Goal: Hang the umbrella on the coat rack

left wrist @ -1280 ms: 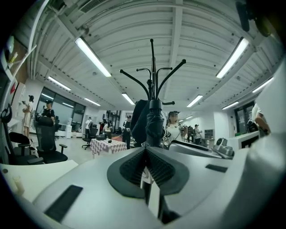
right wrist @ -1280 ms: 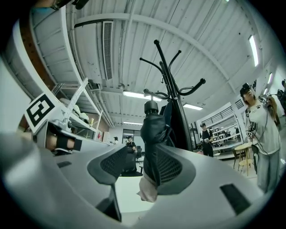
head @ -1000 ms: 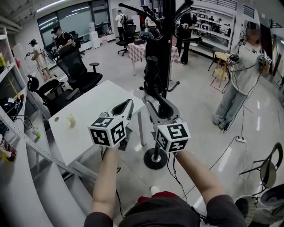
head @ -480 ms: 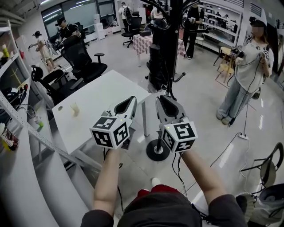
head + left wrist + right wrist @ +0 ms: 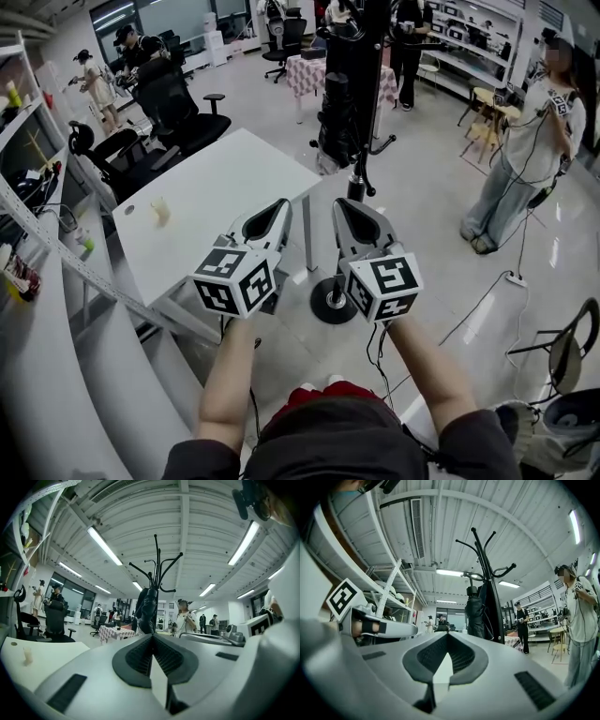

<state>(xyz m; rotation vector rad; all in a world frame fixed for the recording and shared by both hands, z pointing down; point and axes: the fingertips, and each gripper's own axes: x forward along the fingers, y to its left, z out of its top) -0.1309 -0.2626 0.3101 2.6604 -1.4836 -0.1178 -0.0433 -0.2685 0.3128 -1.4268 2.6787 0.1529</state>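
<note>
Holding left hand-held gripper [image 5: 278, 207] and right hand-held gripper [image 5: 343, 205] side by side near the coat rack [image 5: 370, 75], jaws together and empty, with black umbrella [image 5: 336, 122] hanging against the rack's pole, white counter [image 5: 206, 197] left of the rack.

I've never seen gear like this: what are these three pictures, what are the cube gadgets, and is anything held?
A person holds a two-jaw gripper in each hand; the marked cubes are part of them. One picture is from a camera on the person's head, looking down at the left gripper and right gripper. The other two are from cameras riding on each gripper, looking along its jaws. Both are shut and hold nothing. A black folded umbrella hangs on a coat rack. Beside it stands a white table bearing one small pale thing.
</note>
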